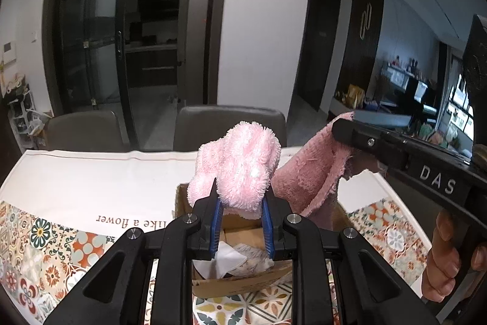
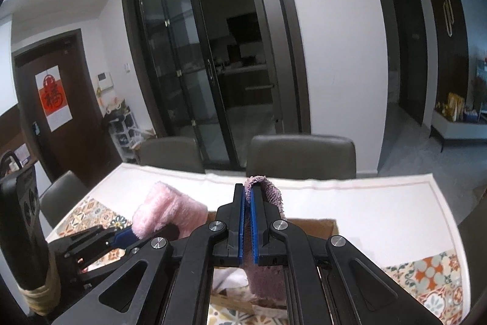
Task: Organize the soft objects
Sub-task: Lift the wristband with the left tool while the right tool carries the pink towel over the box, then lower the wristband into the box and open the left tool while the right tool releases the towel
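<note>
A fluffy light pink cloth (image 1: 240, 160) bulges up from between the blue pads of my left gripper (image 1: 240, 197), which is shut on it, right above an open cardboard box (image 1: 182, 203). Its other end, darker dusty pink (image 1: 307, 169), hangs from my right gripper (image 1: 338, 130), which comes in from the right with a hand on its handle. In the right wrist view my right gripper (image 2: 248, 197) is shut on that dusty pink cloth edge (image 2: 268, 188), and the fluffy pink part (image 2: 167, 209) sits in my left gripper (image 2: 131, 233) at the left. White and grey fabric (image 1: 243, 259) lies inside the box.
The box (image 2: 319, 227) stands on a table with a white and floral-tile cloth (image 1: 76, 197). Two dark chairs (image 1: 231, 127) stand at the far edge, another chair (image 2: 61, 197) at the left side. Glass doors and a white wall lie beyond.
</note>
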`<state>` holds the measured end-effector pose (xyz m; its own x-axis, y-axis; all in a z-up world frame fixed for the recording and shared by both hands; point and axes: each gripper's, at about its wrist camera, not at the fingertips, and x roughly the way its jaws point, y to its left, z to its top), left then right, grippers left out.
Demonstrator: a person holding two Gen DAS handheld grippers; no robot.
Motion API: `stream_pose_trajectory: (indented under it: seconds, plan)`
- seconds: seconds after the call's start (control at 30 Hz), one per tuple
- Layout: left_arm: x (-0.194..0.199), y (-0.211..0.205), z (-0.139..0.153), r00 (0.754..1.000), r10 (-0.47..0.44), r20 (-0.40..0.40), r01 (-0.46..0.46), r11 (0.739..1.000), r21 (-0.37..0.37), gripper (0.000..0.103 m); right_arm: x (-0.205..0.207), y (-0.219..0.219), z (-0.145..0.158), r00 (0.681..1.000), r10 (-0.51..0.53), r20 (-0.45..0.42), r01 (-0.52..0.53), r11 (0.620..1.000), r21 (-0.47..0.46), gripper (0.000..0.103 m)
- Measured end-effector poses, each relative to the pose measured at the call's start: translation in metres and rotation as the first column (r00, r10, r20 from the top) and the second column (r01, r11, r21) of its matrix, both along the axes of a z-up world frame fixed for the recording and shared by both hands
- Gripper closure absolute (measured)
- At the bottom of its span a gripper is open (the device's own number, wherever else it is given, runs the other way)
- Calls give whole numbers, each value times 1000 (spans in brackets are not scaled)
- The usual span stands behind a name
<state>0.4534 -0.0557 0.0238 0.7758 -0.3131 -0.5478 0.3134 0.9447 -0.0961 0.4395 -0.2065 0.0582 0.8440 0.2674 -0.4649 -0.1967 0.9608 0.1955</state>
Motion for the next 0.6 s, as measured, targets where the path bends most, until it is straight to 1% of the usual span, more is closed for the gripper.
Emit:
stream_pose_trajectory:
  seconds: [0.27, 0.47, 0.6]
  plan:
    - [28, -20, -35, 995, -28, -93, 33, 998, 45, 79, 34, -6, -49, 990, -4, -140, 3, 1000, -6, 98]
    - [39, -33, -56, 989, -46, -141, 60, 994, 96, 78, 50, -15, -87, 967, -14, -253, 9, 1000, -19, 98]
    - [43, -36, -71, 982, -47, -181, 68, 991, 115, 76, 54, -18, -105, 950, -19, -311, 10, 999, -33, 98]
